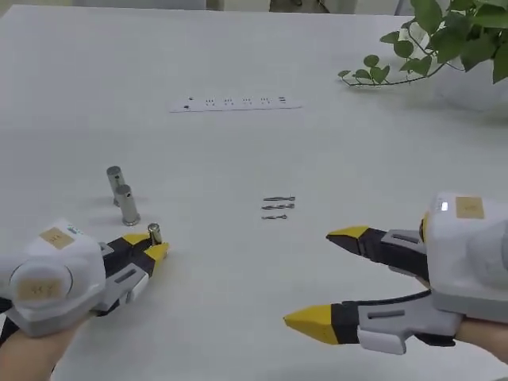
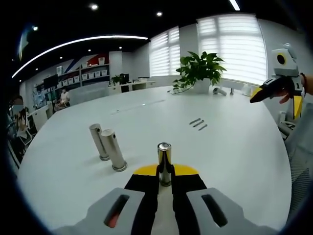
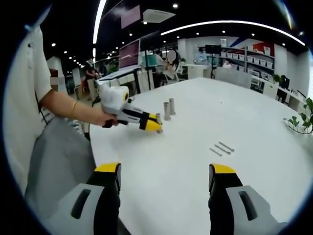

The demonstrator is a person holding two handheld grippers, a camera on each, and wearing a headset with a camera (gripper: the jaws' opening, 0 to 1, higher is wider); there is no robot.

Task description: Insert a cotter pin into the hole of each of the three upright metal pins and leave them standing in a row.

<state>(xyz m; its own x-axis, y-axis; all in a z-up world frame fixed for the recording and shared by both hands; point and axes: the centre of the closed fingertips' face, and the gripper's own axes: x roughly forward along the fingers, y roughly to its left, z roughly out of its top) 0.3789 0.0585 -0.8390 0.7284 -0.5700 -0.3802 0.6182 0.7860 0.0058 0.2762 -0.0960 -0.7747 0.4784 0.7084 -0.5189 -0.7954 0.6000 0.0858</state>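
Observation:
Three metal pins stand at the left of the white table. My left gripper [image 1: 155, 243] is shut on the nearest metal pin [image 1: 154, 233], which stands upright between the yellow tips [image 2: 164, 163]. The other two pins [image 1: 125, 205] [image 2: 113, 149] stand just behind it, close together. Three cotter pins [image 1: 278, 207] lie side by side mid-table, also small in the left gripper view [image 2: 198, 123] and the right gripper view [image 3: 222, 148]. My right gripper [image 1: 325, 278] hovers open at the right, nothing between its jaws [image 3: 165, 178].
A white power strip [image 1: 235, 103] lies further back on the table. A potted plant [image 1: 444, 36] stands at the far right corner. The person's arm and body [image 3: 54, 122] are at the left of the right gripper view.

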